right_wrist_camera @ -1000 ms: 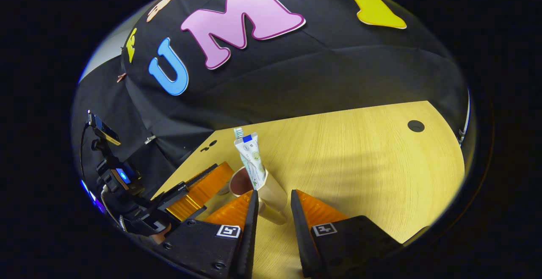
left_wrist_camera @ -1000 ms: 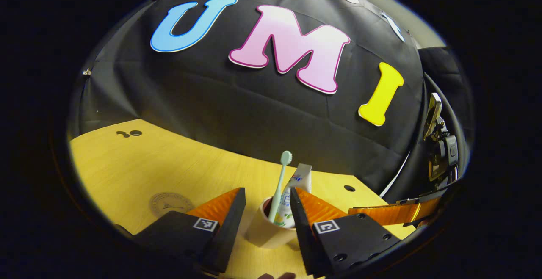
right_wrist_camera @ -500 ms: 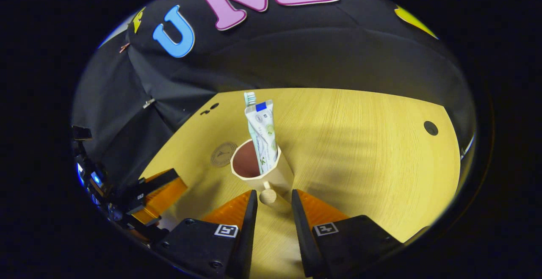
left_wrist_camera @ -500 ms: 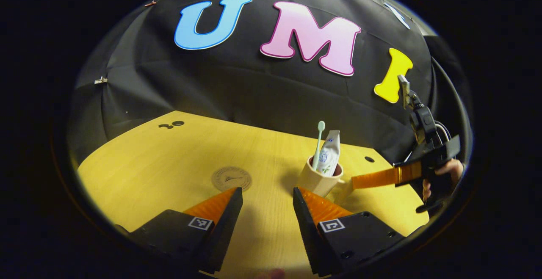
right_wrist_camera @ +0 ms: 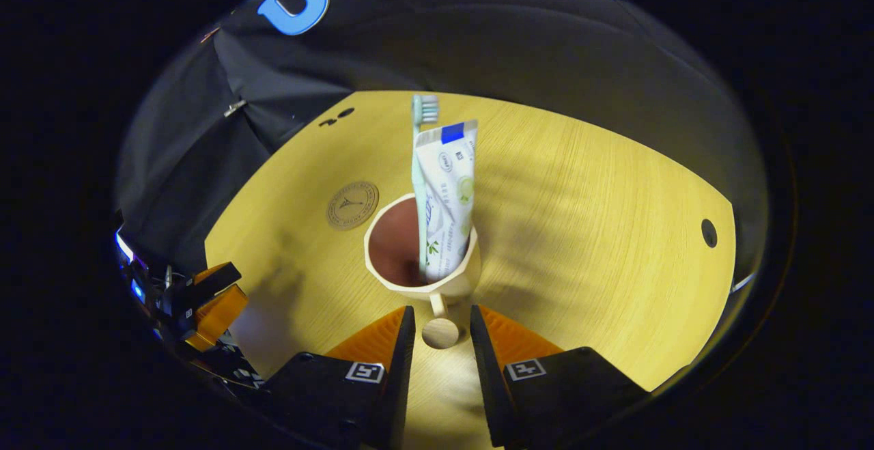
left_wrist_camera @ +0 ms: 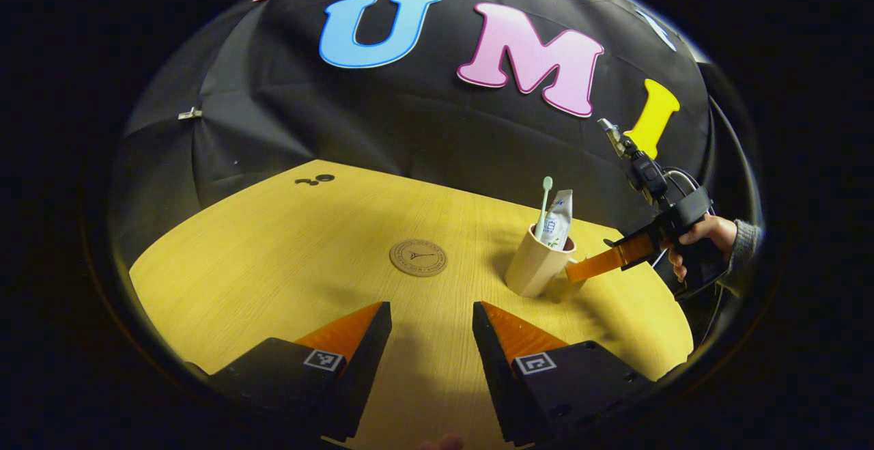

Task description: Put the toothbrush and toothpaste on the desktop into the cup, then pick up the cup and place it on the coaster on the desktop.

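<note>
The left gripper [left_wrist_camera: 431,327] has drawn back from the beige plastic cup [left_wrist_camera: 536,271], its fingers wide apart and holding nothing. The right gripper [right_wrist_camera: 441,332] has its fingers close around the cup's round handle knob [right_wrist_camera: 440,333]; I cannot tell if they press it.

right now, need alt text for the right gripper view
The hand-held gripper closes around the knob handle of a cup holding a toothbrush and toothpaste, on a wooden desktop. A round coaster lies beyond.

A pale wooden desktop [left_wrist_camera: 273,252] with fine straight grain runs up to the black cloth wall [left_wrist_camera: 410,129] — the cloth is creased and folded. Round dark holes [left_wrist_camera: 315,179] sit in the wood near its far edge, another hole [right_wrist_camera: 709,233] farther right — a small metal clip [left_wrist_camera: 190,114] is fixed to the cloth.
</note>
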{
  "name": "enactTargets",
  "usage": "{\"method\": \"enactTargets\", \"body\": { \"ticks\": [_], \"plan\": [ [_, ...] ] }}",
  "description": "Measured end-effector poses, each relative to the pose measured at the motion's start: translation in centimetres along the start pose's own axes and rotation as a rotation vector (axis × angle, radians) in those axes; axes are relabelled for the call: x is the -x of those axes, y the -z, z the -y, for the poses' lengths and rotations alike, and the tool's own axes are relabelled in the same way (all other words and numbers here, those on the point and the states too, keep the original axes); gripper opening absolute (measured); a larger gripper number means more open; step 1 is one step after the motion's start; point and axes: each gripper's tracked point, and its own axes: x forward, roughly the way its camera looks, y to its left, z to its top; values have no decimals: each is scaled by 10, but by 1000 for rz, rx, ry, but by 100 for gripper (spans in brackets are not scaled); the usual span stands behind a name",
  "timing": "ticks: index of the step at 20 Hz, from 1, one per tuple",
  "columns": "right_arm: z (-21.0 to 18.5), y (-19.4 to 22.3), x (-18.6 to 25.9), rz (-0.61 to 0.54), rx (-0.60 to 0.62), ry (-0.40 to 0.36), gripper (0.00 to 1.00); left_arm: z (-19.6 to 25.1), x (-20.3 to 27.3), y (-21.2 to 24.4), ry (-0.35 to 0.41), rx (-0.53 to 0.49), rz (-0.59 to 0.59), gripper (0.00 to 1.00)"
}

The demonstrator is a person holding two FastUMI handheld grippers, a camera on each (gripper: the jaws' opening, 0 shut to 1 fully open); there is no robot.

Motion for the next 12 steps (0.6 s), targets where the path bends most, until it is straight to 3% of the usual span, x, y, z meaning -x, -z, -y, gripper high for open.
{"method": "enactTargets", "body": {
  "ticks": [12],
  "plan": [
    [-5,-4,-23,-163,63,65,48,-24,12,12,-27,61,-19,77]
  ]
}}
